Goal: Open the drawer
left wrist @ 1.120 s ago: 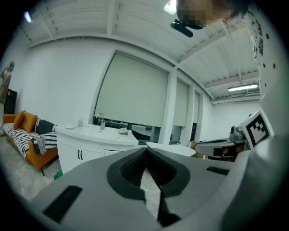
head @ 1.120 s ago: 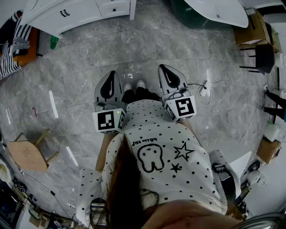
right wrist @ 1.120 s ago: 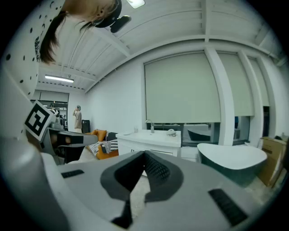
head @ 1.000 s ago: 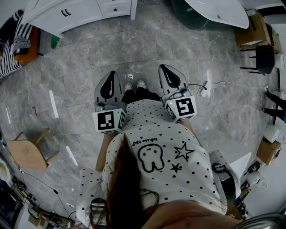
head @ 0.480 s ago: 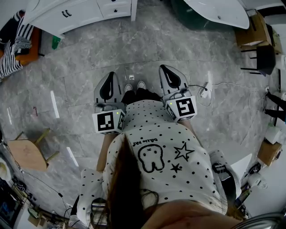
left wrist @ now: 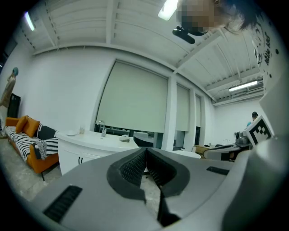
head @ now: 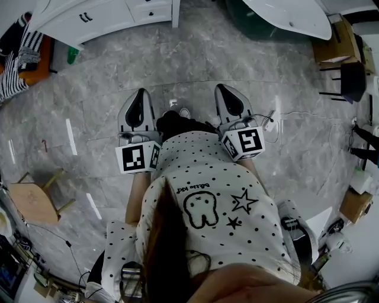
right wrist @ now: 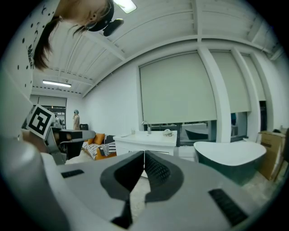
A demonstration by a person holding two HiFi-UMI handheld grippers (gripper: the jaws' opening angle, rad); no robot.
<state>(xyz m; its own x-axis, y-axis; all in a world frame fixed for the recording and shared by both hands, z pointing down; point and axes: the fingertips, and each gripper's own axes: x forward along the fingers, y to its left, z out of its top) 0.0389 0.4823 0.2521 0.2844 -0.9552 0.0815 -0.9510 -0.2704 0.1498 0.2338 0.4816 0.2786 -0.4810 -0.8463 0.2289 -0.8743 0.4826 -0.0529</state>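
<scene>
Head view: left gripper (head: 140,94) and right gripper (head: 225,89) side by side, drawer (head: 151,10) in white cabinet (head: 89,22) well apart at eleven o'clock. Left gripper view — jaws clenched on nothing, cabinet at eight o'clock. Right gripper view — jaws likewise clenched, empty.

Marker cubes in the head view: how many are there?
2. The left cube sits at the dotted shirt's left edge, the right cube at its right edge. None appears hidden.
</scene>
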